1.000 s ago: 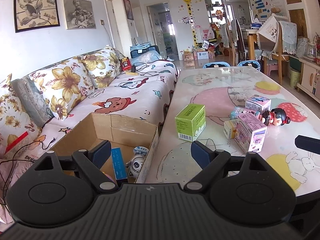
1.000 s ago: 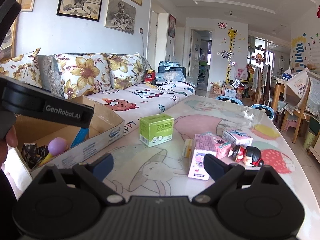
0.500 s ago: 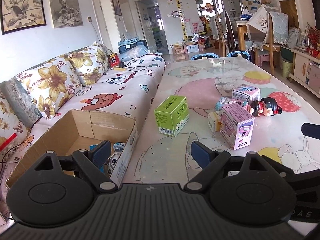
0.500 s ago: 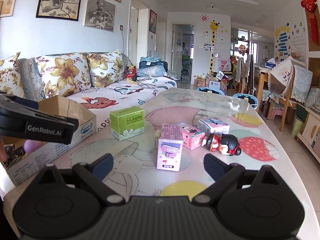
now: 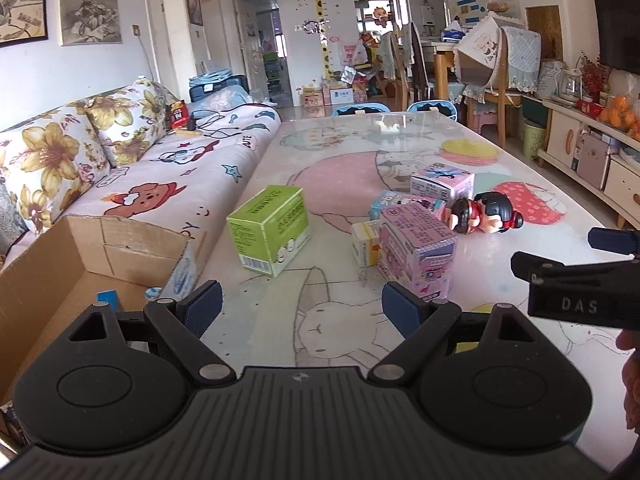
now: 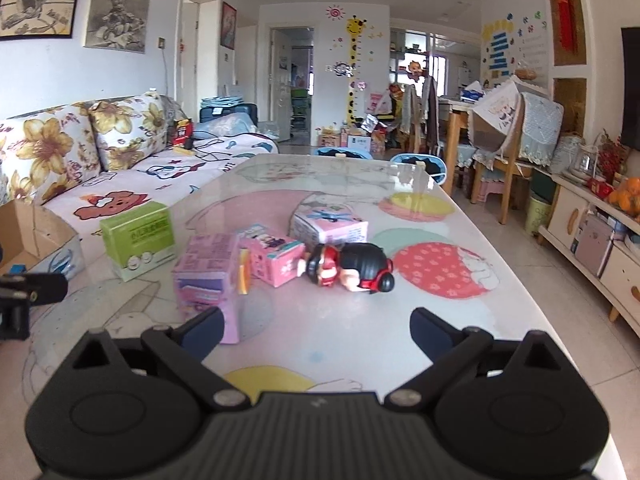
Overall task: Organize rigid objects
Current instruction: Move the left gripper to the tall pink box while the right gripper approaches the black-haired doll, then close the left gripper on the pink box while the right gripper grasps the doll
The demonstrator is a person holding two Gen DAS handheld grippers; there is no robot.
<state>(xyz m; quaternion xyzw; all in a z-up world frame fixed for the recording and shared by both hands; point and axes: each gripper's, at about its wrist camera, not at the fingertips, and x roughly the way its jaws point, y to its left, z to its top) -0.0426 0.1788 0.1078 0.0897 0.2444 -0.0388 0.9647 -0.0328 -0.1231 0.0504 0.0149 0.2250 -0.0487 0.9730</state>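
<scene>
On the cartoon-print table (image 5: 340,168) stand a green box (image 5: 270,230), several pink boxes (image 5: 416,250) and a small yellow-white box (image 5: 365,243). A black-haired doll in red (image 5: 486,212) lies on its side beside them. My left gripper (image 5: 300,306) is open and empty, just short of the green box. My right gripper (image 6: 316,326) is open and empty too, a little short of the doll (image 6: 352,266), with a pink box (image 6: 206,272) by its left finger. The green box (image 6: 138,240) stands further left. The right gripper's body shows at the right edge of the left wrist view.
An open cardboard box (image 5: 80,256) with a blue item inside stands at the table's left, against a sofa (image 5: 152,172) with floral cushions. Chairs and a dining table (image 6: 472,128) stand beyond the far end. A low cabinet (image 6: 592,232) runs along the right wall.
Both grippers have swung right, away from the cardboard box and towards the objects on the table. The boxes and doll now look nearer. Nothing on the table has moved.
</scene>
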